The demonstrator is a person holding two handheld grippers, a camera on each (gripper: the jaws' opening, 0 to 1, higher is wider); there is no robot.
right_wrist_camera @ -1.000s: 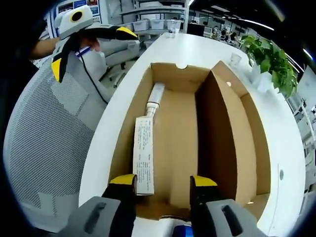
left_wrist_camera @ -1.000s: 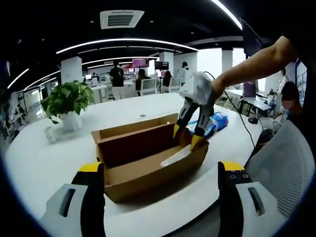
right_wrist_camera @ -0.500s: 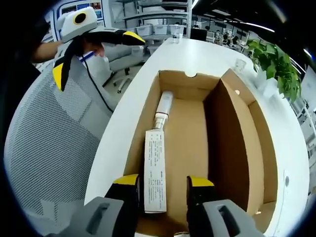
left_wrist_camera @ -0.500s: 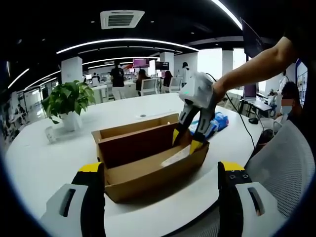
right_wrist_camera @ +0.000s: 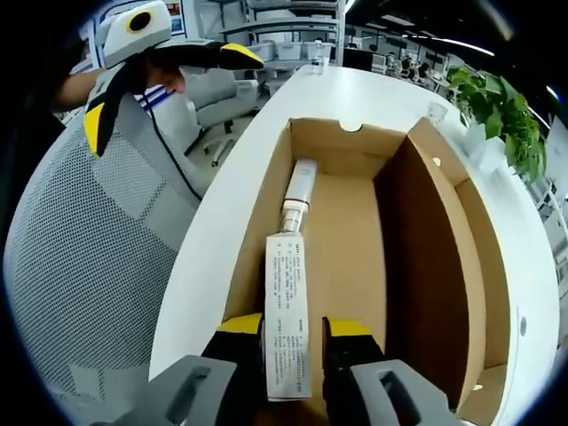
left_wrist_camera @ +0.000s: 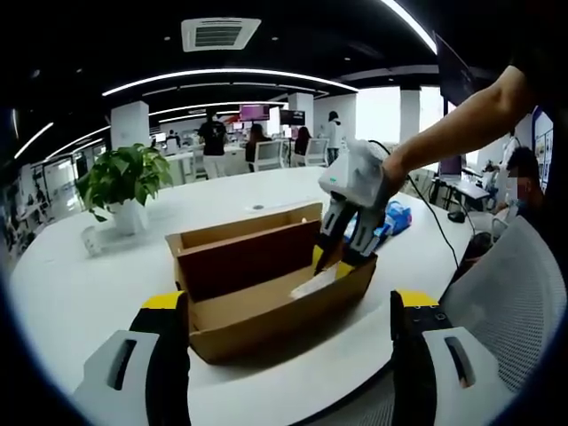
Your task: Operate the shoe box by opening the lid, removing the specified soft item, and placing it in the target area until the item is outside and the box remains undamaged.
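Shoe box (right_wrist_camera: pixel 426 266) open on counter (right_wrist_camera: pixel 222 222); white tube (right_wrist_camera: pixel 287 328) inside, its near end between right gripper (right_wrist_camera: pixel 295 330) fingers. They sit close on both sides, pinching it. Left gripper (left_wrist_camera: pixel 288 306) fingers spread wide, nothing between, box beyond tips.

The right gripper (right_wrist_camera: pixel 295 330) now sits lower inside the open shoe box (right_wrist_camera: pixel 432 266), and its jaws stand much closer together than a second ago, now flanking the near end of the white tube (right_wrist_camera: pixel 286 333). The tube lies nearer the gripper's camera than before.

Right gripper (right_wrist_camera: pixel 294 330) fingers narrowed (bare forearm above), left gripper (left_wrist_camera: pixel 288 306) spread
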